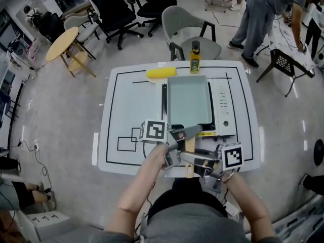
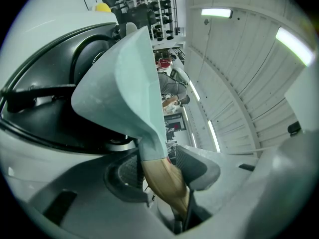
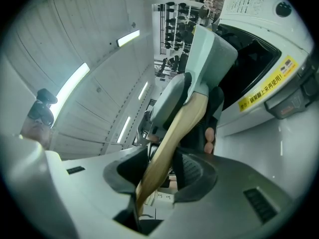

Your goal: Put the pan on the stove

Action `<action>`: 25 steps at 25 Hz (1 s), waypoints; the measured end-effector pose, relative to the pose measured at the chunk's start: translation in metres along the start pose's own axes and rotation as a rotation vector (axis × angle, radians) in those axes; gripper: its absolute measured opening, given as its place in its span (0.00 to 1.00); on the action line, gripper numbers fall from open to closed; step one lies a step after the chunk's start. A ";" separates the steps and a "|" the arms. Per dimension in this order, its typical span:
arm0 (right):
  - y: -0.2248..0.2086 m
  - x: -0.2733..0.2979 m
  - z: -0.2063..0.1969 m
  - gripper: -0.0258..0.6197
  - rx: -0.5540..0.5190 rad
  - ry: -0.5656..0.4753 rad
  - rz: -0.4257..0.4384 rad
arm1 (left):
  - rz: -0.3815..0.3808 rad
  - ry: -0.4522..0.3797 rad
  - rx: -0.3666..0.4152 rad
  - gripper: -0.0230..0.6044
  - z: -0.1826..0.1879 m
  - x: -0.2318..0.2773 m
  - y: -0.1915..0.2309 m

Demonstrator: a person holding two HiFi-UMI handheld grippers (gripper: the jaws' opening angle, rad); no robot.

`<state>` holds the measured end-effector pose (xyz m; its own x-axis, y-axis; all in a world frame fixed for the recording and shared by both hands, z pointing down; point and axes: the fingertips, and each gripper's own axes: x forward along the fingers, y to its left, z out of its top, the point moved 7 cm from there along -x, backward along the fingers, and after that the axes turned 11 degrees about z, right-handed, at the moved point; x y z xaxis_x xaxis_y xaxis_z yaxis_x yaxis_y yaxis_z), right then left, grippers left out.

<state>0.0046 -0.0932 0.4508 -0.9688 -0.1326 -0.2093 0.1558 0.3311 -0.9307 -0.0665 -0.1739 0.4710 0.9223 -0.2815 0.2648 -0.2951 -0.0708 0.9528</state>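
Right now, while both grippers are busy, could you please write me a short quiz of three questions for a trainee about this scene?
1. True or false: the pan is over the stove.
2. Of the left gripper and the right gripper, which is shut on the pan's wooden handle? A) left only B) right only C) both
3. Fill in: at the far edge of the table, the yellow thing lies to the left of the ____.

Key: 1 true; 2 C; 3 bottle.
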 end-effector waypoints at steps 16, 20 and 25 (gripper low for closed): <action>-0.003 -0.002 0.002 0.27 0.007 -0.011 0.004 | 0.006 -0.008 -0.001 0.32 0.002 0.002 0.002; -0.003 -0.002 0.002 0.27 0.004 -0.010 0.000 | 0.007 -0.010 -0.007 0.32 0.002 0.001 0.001; -0.003 -0.002 0.002 0.27 0.004 -0.013 0.000 | 0.003 -0.010 -0.007 0.32 0.002 0.002 0.002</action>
<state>0.0066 -0.0953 0.4537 -0.9663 -0.1447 -0.2127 0.1561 0.3275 -0.9319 -0.0660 -0.1762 0.4733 0.9187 -0.2916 0.2665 -0.2963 -0.0628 0.9530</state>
